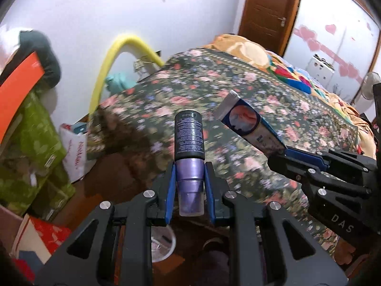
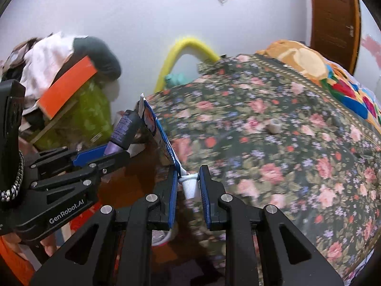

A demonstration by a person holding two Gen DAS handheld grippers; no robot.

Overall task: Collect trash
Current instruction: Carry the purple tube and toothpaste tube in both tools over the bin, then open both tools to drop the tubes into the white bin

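Left gripper (image 1: 189, 176) pinches bottle (image 1: 189, 138), right gripper (image 2: 188, 181) pinches tube (image 2: 154, 128); both items point forward, bed (image 2: 273, 143) beneath.

Each wrist camera looks forward and down along its own fingers, close above the flowered bed (image 1: 250, 90) (image 2: 273, 109). Both share the white wall (image 1: 95, 12) (image 2: 119, 12) and brown door (image 1: 266, 7) (image 2: 333, 16) at upper right.
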